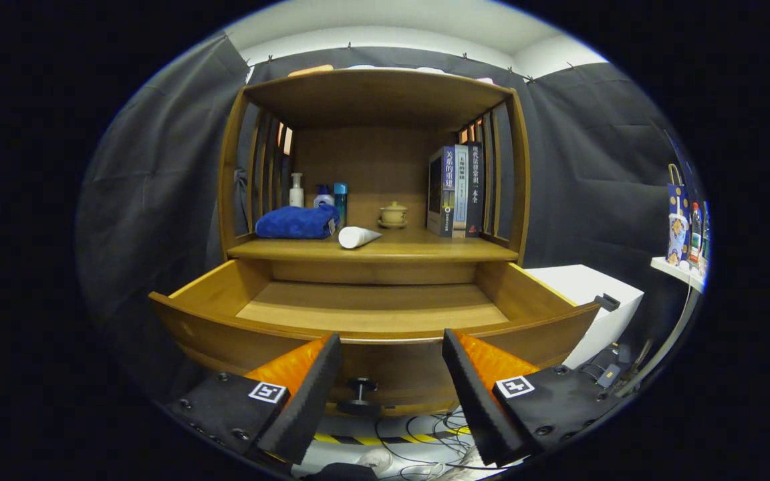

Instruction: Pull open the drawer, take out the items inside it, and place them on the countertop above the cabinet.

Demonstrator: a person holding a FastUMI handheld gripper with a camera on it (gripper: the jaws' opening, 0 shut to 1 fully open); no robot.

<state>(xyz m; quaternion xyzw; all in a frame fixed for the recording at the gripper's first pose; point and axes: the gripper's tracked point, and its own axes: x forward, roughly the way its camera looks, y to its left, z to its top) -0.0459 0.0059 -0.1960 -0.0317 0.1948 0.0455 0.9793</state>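
The wooden drawer [224, 334] stands pulled out toward me, and its bare floor shows nothing inside. Its dark knob [360, 394] sits low on the front panel, between my fingers and a little beyond them. My gripper [392, 351] is open, with nothing between the fingers, held just in front of the drawer's front edge. On the countertop [425, 250] above lie a folded blue towel [296, 222] and a white tube [357, 236] on its side.
Behind the towel stand a white pump bottle [297, 190] and two blue containers [331, 195]. A small lidded cup [393, 214] and upright books [455, 190] fill the right side. A white box [592, 294] sits right of the cabinet; cables [418, 427] lie on the floor.
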